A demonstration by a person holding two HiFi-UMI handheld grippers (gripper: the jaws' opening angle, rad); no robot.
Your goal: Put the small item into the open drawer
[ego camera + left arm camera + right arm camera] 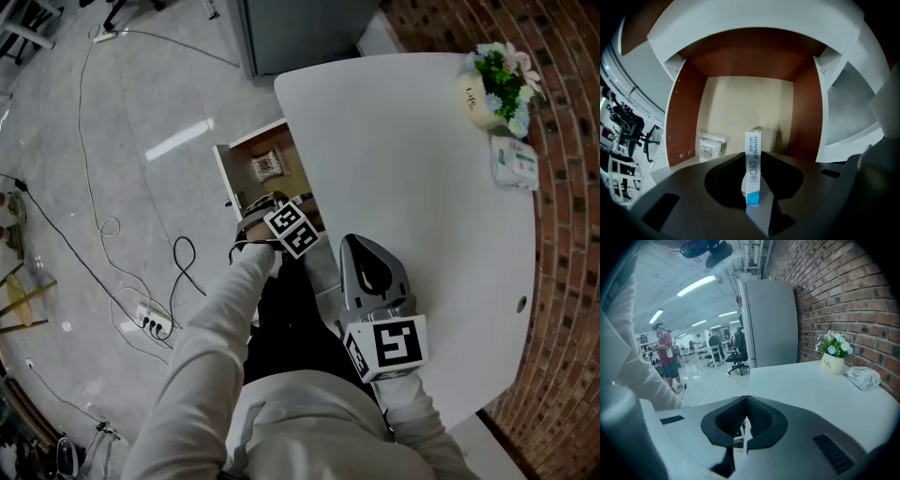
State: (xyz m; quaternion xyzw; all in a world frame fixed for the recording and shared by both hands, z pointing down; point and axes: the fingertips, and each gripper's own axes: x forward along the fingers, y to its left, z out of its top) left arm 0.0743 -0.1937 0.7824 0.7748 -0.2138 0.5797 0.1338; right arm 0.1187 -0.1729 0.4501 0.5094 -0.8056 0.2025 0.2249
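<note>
We see the left gripper (753, 158) pointing steeply down into the open drawer (684, 117), which stands out from the left edge of the white tabletop (422, 169). Its jaws are closed on the small box (753, 143), a narrow white carton with a blue end and printed letters. The box stands on its edge between the pads, with the blue end toward the camera and the other end toward the pale drawer bottom. It is over the middle of the drawer bottom, between the two brown side walls. We cannot tell if its far end touches the bottom.

A clear bag of cotton swabs (710, 146) lies flat in the drawer, in the corner beside the left side wall and well apart from the box.

The right gripper (746, 404) is above the tabletop near its front edge. Its jaws are together and nothing is between them.

A flower pot (489, 92) stands at the far right corner of the tabletop, and a white packet (514, 161) lies near it along the right edge, next to the brick wall (567, 281). A light sleeve (211, 342) leads to the left gripper. On the floor to the left of the drawer we see cables and a power strip (150, 322).
</note>
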